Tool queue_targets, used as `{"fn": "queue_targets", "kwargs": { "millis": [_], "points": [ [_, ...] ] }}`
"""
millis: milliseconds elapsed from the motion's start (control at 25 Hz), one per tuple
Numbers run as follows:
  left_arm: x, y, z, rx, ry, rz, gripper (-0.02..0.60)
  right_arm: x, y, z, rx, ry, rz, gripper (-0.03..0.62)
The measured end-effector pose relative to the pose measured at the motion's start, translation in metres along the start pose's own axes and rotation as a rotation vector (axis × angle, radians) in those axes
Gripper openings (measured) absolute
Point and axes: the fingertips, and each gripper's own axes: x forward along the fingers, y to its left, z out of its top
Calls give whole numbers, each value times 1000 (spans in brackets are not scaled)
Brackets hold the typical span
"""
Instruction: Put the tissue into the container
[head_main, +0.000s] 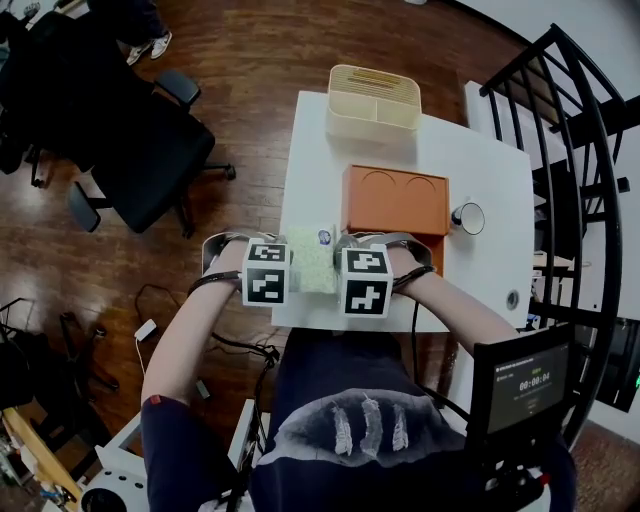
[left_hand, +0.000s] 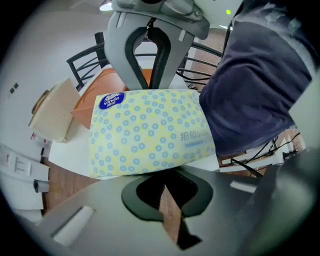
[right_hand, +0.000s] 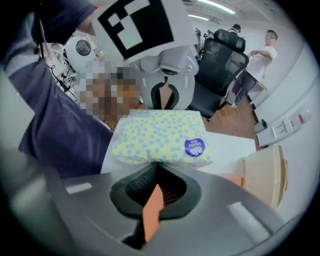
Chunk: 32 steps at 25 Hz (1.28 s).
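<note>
Over white table (head_main: 480, 170), left claw (left_hand: 162, 175) and right claw (right_hand: 155, 169) seemingly pinch tissue (head_main: 311, 258).

The tissue pack (left_hand: 150, 132) is wrapped in soft, faintly glossy plastic film, and the left gripper (left_hand: 162, 175) and right gripper (right_hand: 154, 167) have smooth, matt grey plastic jaws. The table (head_main: 480, 160) is smooth matt white, the box (head_main: 395, 200) matt orange, the container (head_main: 372, 118) ribbed cream plastic, and the floor (head_main: 260, 70) polished dark wood.
</note>
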Motion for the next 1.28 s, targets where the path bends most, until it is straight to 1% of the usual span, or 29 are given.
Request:
{"fn": "queue_targets", "kwargs": {
  "millis": [40, 120, 240, 320, 400, 480, 520, 560, 680, 800, 880, 960, 1040, 1120, 1160, 1200, 1240, 1280],
  "points": [
    [-7, 3, 6, 15, -7, 37, 8, -13, 1, -1, 11, -17, -15, 2],
    [-30, 8, 28, 36, -17, 78, 9, -40, -3, -14, 30, -37, -56, 2],
    [-59, 24, 75, 81, -27, 141, 9, -82, -11, -48, 59, -41, -126, 2],
    [-67, 34, 108, 108, -61, 175, 9, -105, -15, -76, 90, -35, -188, 2],
    [-64, 34, 140, 131, -111, 161, 9, -119, -9, -105, 138, -28, -207, 2],
    [-48, 31, 164, 151, -126, 114, 9, -120, 4, -129, 232, -38, -173, 2],
    [-37, 30, 172, 174, -109, 93, 9, -117, 11, -138, 302, -54, -146, 2],
    [-26, 31, 177, 214, -79, 77, 9, -112, 18, -146, 383, -75, -114, 2],
    [3, 34, 186, 388, 49, 36, 11, -90, 45, -162, 595, -136, -21, 2],
    [15, 48, 195, 516, 149, 29, 12, -71, 57, -172, 803, -203, -9, 2],
    [17, 60, 202, 579, 177, 48, 12, -64, 61, -174, 937, -256, 16, 2],
    [22, 69, 209, 641, 198, 62, 12, -58, 67, -172, 1024, -302, 48, 2],
    [32, 74, 211, 696, 236, 57, 12, -52, 66, -172, 1115, -349, 38, 2],
    [42, 74, 209, 709, 249, 38, 12, -50, 64, -179, 1213, -383, -12, 2],
    [44, 74, 210, 695, 232, 31, 11, -51, 64, -183, 1251, -395, -35, 2],
    [45, 75, 214, 671, 201, 33, 12, -53, 67, -186, 1275, -409, -46, 3],
    [44, 77, 219, 640, 161, 46, 12, -56, 71, -185, 1281, -428, -36, 2],
    [40, 80, 226, 604, 118, 64, 12, -60, 76, -181, 1271, -448, -7, 2]
  ]
}}
